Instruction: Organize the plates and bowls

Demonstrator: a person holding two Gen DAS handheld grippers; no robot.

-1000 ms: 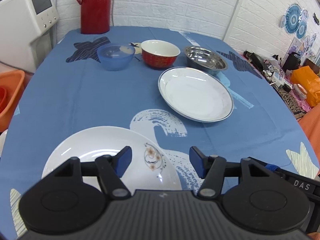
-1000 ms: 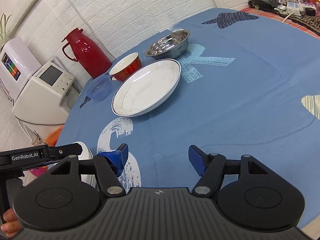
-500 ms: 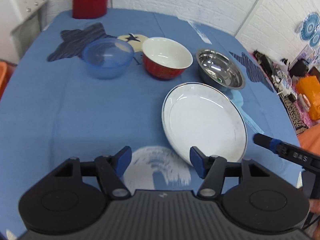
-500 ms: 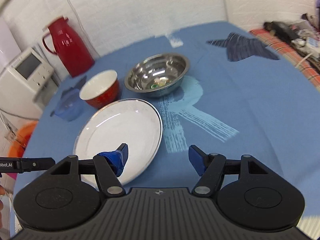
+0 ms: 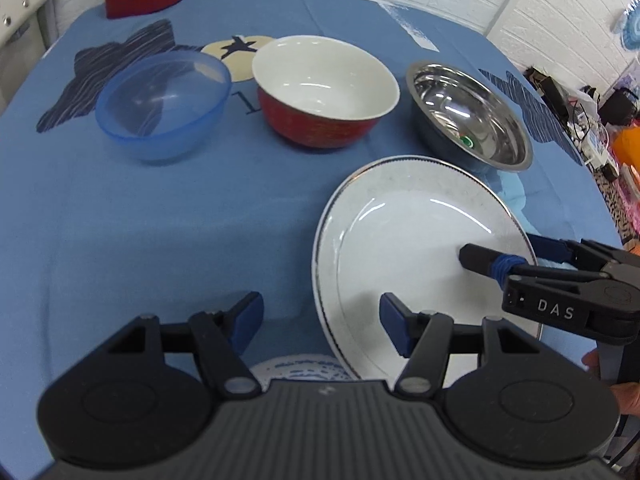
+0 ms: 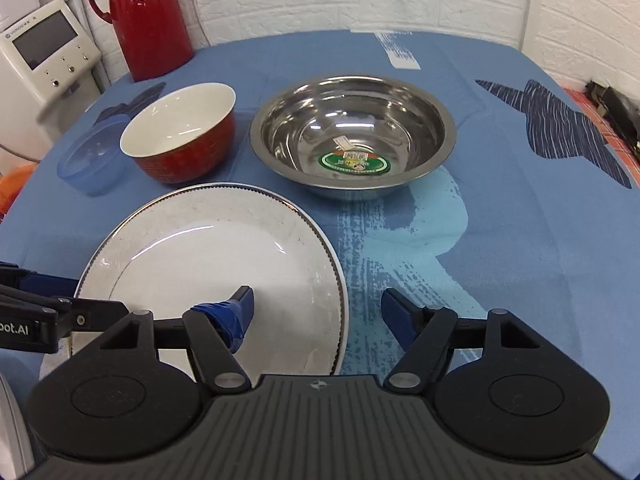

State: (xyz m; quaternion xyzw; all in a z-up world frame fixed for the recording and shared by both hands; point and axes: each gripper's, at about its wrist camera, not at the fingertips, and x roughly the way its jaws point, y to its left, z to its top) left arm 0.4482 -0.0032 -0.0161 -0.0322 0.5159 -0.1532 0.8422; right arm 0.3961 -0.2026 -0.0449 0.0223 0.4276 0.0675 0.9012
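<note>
A white plate [image 5: 416, 240] with a dark rim lies on the blue tablecloth. Behind it stand in a row a clear blue bowl [image 5: 164, 108], a red bowl [image 5: 326, 92] with a white inside, and a steel bowl [image 5: 468, 116]. My left gripper [image 5: 320, 320] is open and low, straddling the plate's left rim, its right finger over the plate. My right gripper [image 6: 316, 316] is open too, straddling the plate's [image 6: 208, 256] right rim. In the left wrist view the right gripper [image 5: 500, 250] reaches in from the right, one finger above the plate. Neither gripper holds anything.
A red thermos [image 6: 148, 16] stands at the table's far left corner, with a white appliance [image 6: 44, 52] beside the table. White brick walls close off the back. Clutter and cables [image 5: 576, 112] lie off the right side. Bare cloth [image 6: 520, 240] stretches right of the plate.
Both grippers moved forward to the rimmed plate and came to each side of it. The left one left the flowered plate behind, which is out of view. Both stayed open.
</note>
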